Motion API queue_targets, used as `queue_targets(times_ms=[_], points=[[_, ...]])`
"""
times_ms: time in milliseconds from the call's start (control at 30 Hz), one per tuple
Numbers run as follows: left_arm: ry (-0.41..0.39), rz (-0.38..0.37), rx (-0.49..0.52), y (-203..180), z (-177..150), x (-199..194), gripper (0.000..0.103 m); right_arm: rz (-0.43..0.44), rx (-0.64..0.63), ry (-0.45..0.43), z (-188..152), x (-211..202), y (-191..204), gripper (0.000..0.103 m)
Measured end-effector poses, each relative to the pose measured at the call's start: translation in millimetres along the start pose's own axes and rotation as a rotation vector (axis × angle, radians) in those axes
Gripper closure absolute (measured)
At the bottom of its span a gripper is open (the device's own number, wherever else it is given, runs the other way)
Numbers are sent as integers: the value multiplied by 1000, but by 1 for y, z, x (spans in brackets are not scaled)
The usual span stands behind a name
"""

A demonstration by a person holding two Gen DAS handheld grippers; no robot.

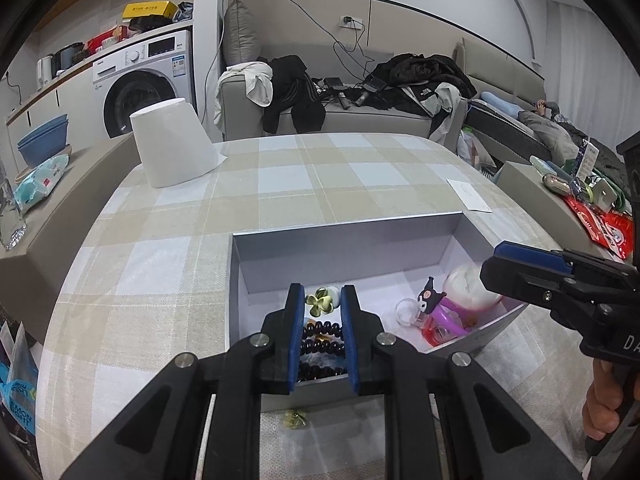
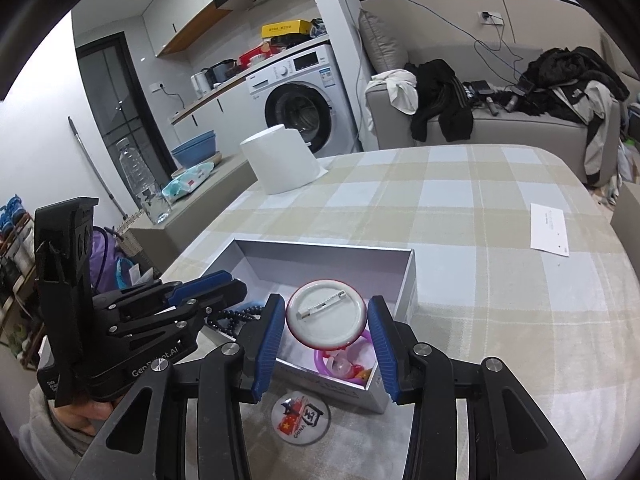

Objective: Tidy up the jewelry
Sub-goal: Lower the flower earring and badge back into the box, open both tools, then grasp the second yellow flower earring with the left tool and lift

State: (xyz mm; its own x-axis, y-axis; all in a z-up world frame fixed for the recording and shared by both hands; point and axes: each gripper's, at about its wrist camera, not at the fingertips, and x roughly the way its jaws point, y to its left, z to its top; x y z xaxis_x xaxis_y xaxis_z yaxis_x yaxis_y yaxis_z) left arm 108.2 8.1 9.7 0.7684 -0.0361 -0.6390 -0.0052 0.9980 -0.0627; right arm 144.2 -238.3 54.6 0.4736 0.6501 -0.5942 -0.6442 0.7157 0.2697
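An open grey box (image 1: 348, 240) (image 2: 412, 292) stands on the checked tablecloth. My left gripper (image 1: 322, 332) is over its near left corner, jaws a little apart, with a black bead bracelet (image 1: 322, 346) between the pads; contact is unclear. A yellow-green flower clip (image 1: 320, 300) lies beyond it. My right gripper (image 2: 326, 344) is open around a round white pin badge (image 2: 326, 322), back up, over the box; touching is unclear. Pink items and a Kuromi figure (image 1: 432, 292) lie in the box. A gold piece (image 1: 295, 419) and a round sticker badge (image 2: 300, 414) lie outside on the cloth.
A white paper roll (image 1: 172, 144) stands at the table's far left. A white paper sheet (image 2: 550, 229) lies at the right. A sofa (image 1: 344, 116) with clothes is behind the table. A side ledge holds a water bottle (image 2: 138, 176) and wipes.
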Motion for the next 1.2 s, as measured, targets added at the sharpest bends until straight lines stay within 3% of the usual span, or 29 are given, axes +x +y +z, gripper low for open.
queue_targets(times_ms=[100,167,200,233,300,333,367,567,733,900,1033,1200], points=[[-5,-2,12,-2,2,-3,87,16,1,0,0,-2,0,60],[-18,-9,18,-2,5,-9,74,14,2,-22,1,-7,1,47],[-26,-14,19,-3,6,-13,55,9,4,-34,1,-11,1,43],[-37,-22,18,-3,8,-18,28,8,9,-42,1,-15,1,33],[-66,-34,5,-1,10,-31,4,3,13,-50,-1,-23,0,21],[-79,-35,-1,0,10,-35,1,-7,8,-51,-1,-26,1,12],[-87,-39,-2,2,9,-41,1,-18,2,-56,-2,-29,2,2],[-58,-31,-8,17,-16,-53,1,-67,-83,-85,-17,-53,2,0],[28,-26,-78,27,-38,-45,1,-153,-101,56,-34,-30,-2,0],[92,4,-77,27,-46,-32,1,-136,-117,164,-45,-8,10,1],[109,0,-68,26,-48,-30,1,-127,-175,207,-54,3,28,22],[120,18,-84,30,-53,-27,1,-113,-210,239,-63,10,39,34]])
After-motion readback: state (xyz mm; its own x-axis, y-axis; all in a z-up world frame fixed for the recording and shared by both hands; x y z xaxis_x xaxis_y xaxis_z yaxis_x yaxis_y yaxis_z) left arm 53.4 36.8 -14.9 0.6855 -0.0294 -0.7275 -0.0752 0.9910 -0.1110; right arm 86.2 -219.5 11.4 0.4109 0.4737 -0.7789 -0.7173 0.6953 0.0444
